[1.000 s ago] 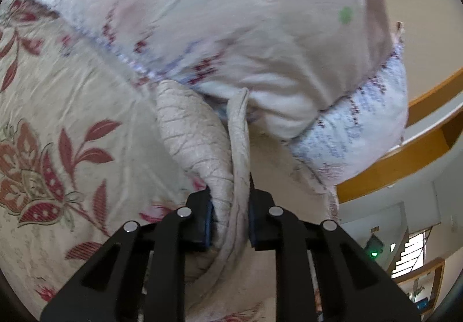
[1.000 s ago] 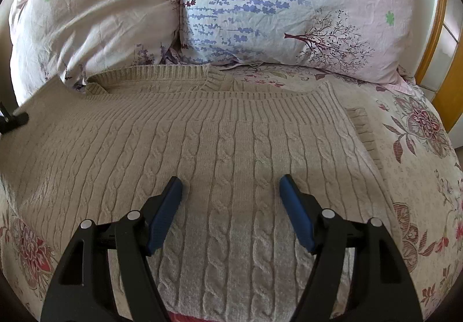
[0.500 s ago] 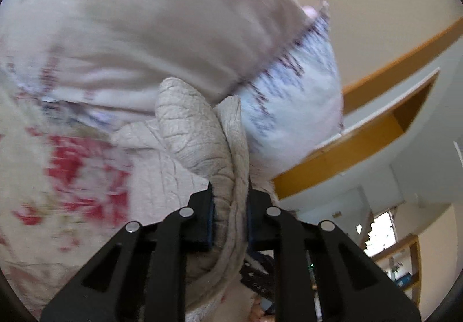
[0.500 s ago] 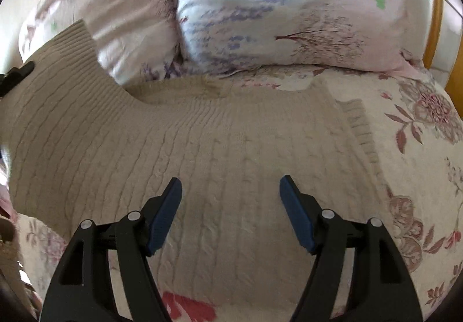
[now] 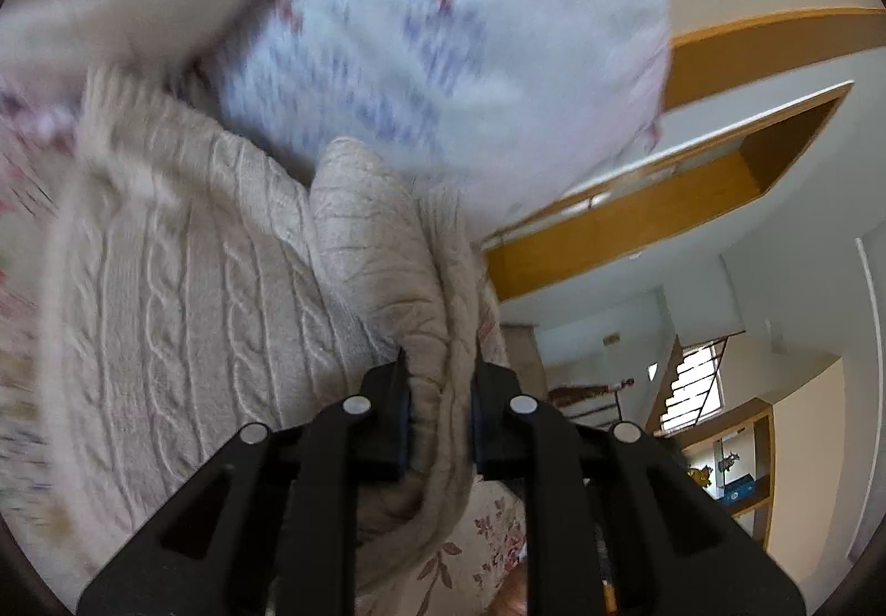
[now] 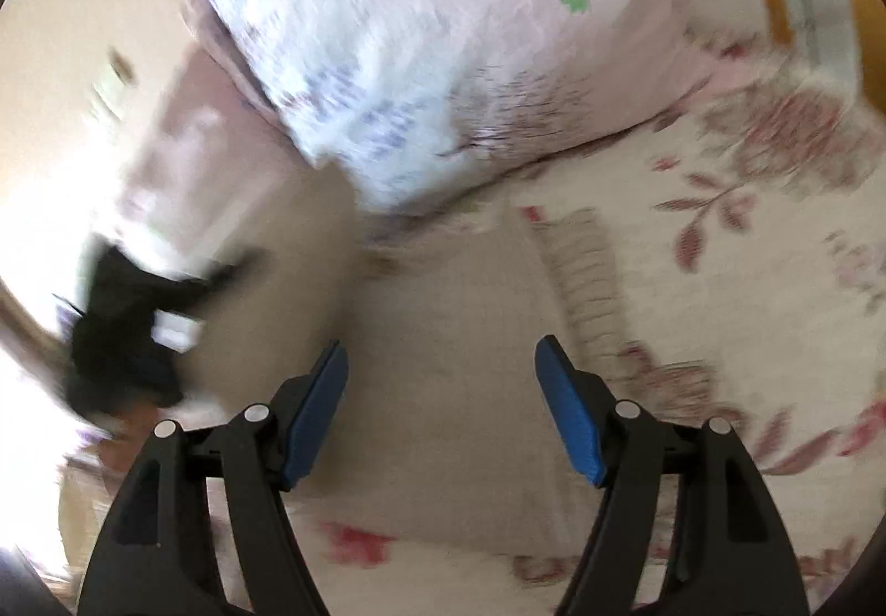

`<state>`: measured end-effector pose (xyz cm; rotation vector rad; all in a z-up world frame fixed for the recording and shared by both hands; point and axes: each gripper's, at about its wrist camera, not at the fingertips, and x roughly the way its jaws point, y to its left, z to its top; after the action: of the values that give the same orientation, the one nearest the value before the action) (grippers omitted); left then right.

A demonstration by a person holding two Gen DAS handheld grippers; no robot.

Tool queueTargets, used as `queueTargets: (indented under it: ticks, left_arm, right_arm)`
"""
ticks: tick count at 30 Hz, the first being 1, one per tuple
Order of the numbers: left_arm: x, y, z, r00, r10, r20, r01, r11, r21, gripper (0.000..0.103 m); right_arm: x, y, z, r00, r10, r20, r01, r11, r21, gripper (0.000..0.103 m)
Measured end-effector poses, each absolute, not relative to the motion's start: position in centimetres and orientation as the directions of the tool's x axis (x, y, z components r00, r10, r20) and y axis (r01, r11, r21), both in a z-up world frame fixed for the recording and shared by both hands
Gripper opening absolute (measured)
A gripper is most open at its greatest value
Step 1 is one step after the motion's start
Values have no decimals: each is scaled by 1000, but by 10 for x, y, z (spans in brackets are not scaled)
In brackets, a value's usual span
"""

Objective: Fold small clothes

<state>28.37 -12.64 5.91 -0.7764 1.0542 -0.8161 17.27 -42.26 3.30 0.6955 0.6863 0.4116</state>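
Observation:
A beige cable-knit sweater (image 5: 183,294) lies on a floral bedspread (image 6: 775,250). My left gripper (image 5: 440,383) is shut on a bunched edge of the sweater and holds it lifted above the rest of the knit. In the right wrist view the sweater (image 6: 443,339) lies under my right gripper (image 6: 440,361), which is open and empty above it. The left gripper (image 6: 127,333) shows there as a dark blur at the left, over the raised fabric.
Two pale floral pillows (image 6: 454,62) lean at the head of the bed, also in the left wrist view (image 5: 443,40). A wooden headboard (image 5: 637,228) and a room with a window (image 5: 692,383) lie to the right.
My left gripper has carried the sweater's edge up and across over the body of the sweater. The right wrist view has swung and blurred; the right gripper stays open.

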Motion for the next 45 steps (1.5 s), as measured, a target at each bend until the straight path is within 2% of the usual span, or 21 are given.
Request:
queueTargets:
  ticks: [3,5,9,11,15,19,22,27,30,31,33,34,35,37,39,45]
  left_arm:
    - [288,-155,32,198,-864,-462,145,492,-858,19]
    - [287,-160,27,173,-878,-446,140,470,-872,24]
    - [283,-147,42,169,-902,-398,176,425,-888,57]
    - [278,-128,55,185,-901,-393,210,427,-880,61]
    - [264,-91,75,277,-840,-467,278,536,-797,65]
    - [259,-52,73,372,-742,-558,241,658,-713,65]
    - [257,-32,65,409,-676,-613,184,719,-670,65]
    - [263,-30,47,386,-654,-650,155,741,-653,65]
    - [261,-31,37,368,-651,-663,157,747,-646,65]
    - [259,-32,36,361,-651,-667,163,749,-642,65]
    - [257,-38,33,354,-649,-674,171,753,-635,66]
    - [256,-40,32,352,-645,-678,177,757,-629,66]
    - [254,-43,31,353,-643,-680,180,759,-625,67]
    - [251,-46,30,357,-634,-686,191,769,-611,67]
    - [247,-49,32,364,-628,-688,199,774,-601,71]
    - [244,-57,34,352,-630,-692,212,774,-597,71]
  right_arm:
    - [189,-431,18,640,656,-400,-93,583,807,72]
    - [198,-431,12,605,692,-395,-76,544,836,72]
    - [219,-434,0,534,743,-403,-16,486,874,72]
    - [226,-436,-7,498,774,-392,12,446,895,72]
    - [239,-439,-20,458,820,-343,74,349,934,73]
    - [248,-445,-21,457,834,-308,97,297,950,74]
    - [258,-445,-19,452,826,-337,119,319,940,74]
    - [272,-445,-14,444,793,-417,124,406,905,74]
    - [275,-439,-12,453,764,-460,115,462,879,67]
    - [276,-436,-11,456,749,-480,111,487,866,61]
    - [277,-431,-9,462,720,-517,106,535,838,50]
    - [276,-429,-9,464,701,-541,102,565,819,40]
    - [275,-428,-8,473,680,-560,96,593,800,27]
    - [272,-426,-2,501,647,-576,65,635,770,19]
    - [266,-421,12,547,593,-591,12,700,714,16]
    - [237,-406,61,691,422,-587,-95,858,505,15]
